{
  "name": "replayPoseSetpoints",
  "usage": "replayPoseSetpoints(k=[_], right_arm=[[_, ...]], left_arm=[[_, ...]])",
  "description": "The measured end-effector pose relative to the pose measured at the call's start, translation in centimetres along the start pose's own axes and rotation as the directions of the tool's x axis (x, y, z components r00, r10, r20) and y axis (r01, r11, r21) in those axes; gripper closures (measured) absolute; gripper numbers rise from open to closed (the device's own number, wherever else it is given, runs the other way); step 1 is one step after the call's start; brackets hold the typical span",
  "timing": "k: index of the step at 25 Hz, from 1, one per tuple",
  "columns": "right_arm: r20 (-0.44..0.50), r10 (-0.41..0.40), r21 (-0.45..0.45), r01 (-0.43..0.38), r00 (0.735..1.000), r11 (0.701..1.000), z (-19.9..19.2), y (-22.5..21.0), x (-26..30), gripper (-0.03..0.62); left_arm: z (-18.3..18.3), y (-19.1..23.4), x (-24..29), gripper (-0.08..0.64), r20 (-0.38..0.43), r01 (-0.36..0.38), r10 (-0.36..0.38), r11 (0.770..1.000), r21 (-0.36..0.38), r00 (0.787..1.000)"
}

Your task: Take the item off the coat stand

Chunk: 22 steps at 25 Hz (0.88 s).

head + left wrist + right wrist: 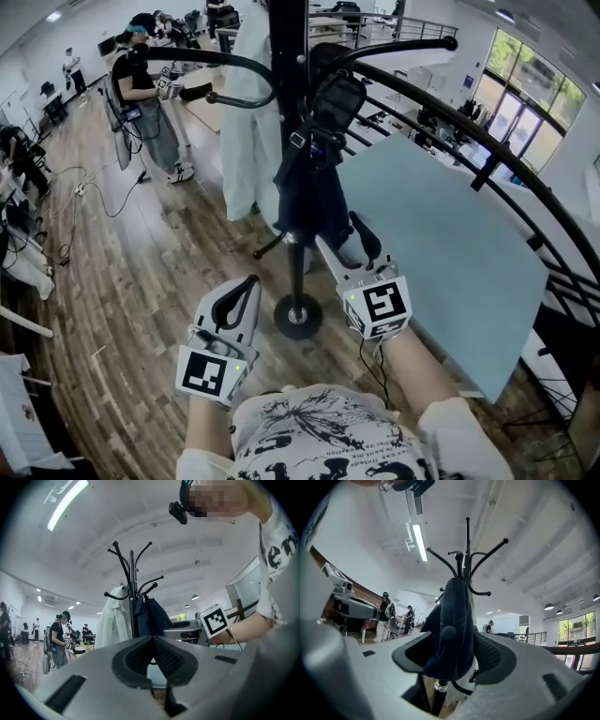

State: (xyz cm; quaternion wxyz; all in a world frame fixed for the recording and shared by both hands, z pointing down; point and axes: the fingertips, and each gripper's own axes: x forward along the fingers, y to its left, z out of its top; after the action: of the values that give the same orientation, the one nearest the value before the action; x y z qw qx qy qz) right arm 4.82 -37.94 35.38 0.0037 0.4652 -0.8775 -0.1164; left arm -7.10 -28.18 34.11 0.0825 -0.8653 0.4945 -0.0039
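A black coat stand point(289, 56) rises from a round base point(298, 316) on the wooden floor. A dark navy bag point(314, 187) hangs from one of its hooks, and a white coat point(248, 122) hangs behind it. My right gripper point(342, 234) is open at the bag's lower end. In the right gripper view the bag point(452, 630) hangs between the spread jaws. My left gripper point(246, 286) is lower left of the stand, shut and empty. In the left gripper view the stand's pole point(132, 597) and the bag point(150, 616) are ahead of it.
A large pale blue panel point(441, 253) lies right of the stand, along a black curved railing point(525, 197). A person point(150, 103) stands at the back left. Cables point(94, 197) trail over the floor at the left.
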Motion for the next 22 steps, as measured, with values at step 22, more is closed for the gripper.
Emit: replayPoseSetpoints(k=[22], right_arm=[[0.044,-0.069,-0.032,0.070,0.997,0.997,2.3,-1.5,1.6,0.562]], left_arm=[[0.3,0.5,-1.0,0.555,0.022,0.020,-0.020,1.000,-0.015,1.000]])
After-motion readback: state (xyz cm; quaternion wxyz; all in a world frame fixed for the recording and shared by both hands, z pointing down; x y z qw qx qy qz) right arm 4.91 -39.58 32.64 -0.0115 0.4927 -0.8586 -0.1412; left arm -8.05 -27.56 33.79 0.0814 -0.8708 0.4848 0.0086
